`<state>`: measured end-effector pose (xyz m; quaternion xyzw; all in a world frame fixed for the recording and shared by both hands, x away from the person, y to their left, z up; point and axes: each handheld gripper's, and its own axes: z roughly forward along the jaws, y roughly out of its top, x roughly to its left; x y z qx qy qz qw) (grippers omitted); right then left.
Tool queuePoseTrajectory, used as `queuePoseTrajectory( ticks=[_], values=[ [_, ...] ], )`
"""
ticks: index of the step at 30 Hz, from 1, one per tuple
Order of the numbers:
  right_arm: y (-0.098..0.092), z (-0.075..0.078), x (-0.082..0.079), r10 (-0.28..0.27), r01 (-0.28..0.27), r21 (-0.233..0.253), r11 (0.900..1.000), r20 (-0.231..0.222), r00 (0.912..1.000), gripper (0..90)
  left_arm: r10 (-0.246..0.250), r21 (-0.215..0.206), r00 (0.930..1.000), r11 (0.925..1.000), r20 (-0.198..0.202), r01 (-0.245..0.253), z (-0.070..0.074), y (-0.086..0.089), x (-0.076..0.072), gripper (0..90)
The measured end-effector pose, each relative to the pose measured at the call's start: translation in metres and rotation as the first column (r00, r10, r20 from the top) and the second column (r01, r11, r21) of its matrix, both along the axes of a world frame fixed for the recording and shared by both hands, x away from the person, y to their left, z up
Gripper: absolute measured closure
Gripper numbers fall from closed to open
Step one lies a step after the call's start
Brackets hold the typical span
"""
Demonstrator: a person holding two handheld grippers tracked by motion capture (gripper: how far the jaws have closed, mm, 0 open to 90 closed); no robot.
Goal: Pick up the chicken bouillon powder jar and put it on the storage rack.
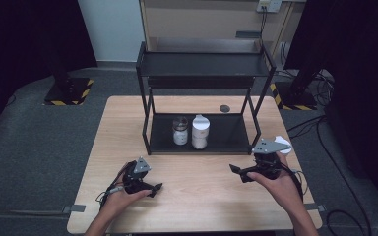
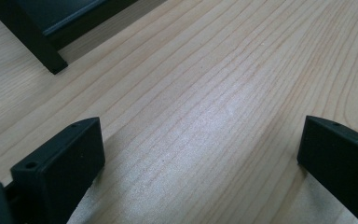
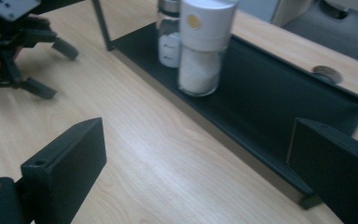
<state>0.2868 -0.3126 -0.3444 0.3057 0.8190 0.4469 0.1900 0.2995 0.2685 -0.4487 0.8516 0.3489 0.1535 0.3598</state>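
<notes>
A black two-tier rack [image 1: 226, 132] stands at the middle back of the wooden table [image 1: 192, 196]. On its bottom shelf [image 3: 270, 100] a small glass jar [image 1: 180, 131] [image 3: 168, 39] stands to the left of a white-lidded shaker [image 1: 200, 132] [image 3: 203, 51] with white contents. The rack's top shelf [image 1: 204, 64] is bare. My left gripper [image 1: 155, 189] [image 2: 200, 135] rests low over the front left of the table, open, with bare wood between its jaws. My right gripper [image 1: 237, 173] [image 3: 196, 140] is open at the front right, pointing toward the shaker and holding nothing.
One rack foot [image 2: 51, 63] stands ahead of the left gripper. A round dark grommet [image 1: 224, 108] [image 3: 326, 72] sits in the tabletop behind the rack. Something small and white [image 1: 284, 142] lies by the right gripper. The left gripper [image 3: 32, 60] is in the right gripper view.
</notes>
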Motion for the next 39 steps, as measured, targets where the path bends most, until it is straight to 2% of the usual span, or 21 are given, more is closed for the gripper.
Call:
queuePoseTrajectory(
  ticks=[5, 9, 17, 20, 30, 39],
  values=[
    [-0.012, 0.014, -0.004, -0.070, 0.071, -0.012, 0.997, 0.040, 0.9968, 5.0, 0.000, 0.000, 1.0000, 1.0000, 0.000, 0.000, 0.000, 0.000, 0.000, 0.0],
    [-0.025, 0.022, -0.008, -0.132, 0.131, 0.012, 0.991, 0.072, 0.9886, 5.0, 0.000, 0.000, 1.0000, 1.0000, 0.000, 0.000, 0.000, 0.000, 0.000, 0.0],
    [-0.034, 0.019, -0.008, -0.210, 0.212, -0.013, 0.977, 0.090, 0.9735, 4.7, 0.000, 0.000, 1.0000, 1.0000, 0.000, 0.000, 0.000, 0.000, 0.000, 0.0],
    [-0.034, 0.016, -0.009, -0.246, 0.250, -0.028, 0.968, 0.104, 0.9638, 4.4, 0.000, 0.000, 1.0000, 1.0000, 0.000, 0.000, 0.000, 0.000, 0.000, 0.0],
    [-0.052, 0.005, -0.009, -0.347, 0.349, -0.006, 0.937, 0.088, 0.9338, 4.1, 0.000, 0.000, 1.0000, 1.0000, 0.000, 0.000, 0.000, 0.000, 0.000, 0.0],
    [-0.061, -0.007, -0.004, -0.379, 0.381, -0.023, 0.924, 0.046, 0.9242, 4.1, 0.000, 0.000, 1.0000, 1.0000, 0.000, 0.000, 0.000, 0.000, 0.000, 0.0]
  ],
)
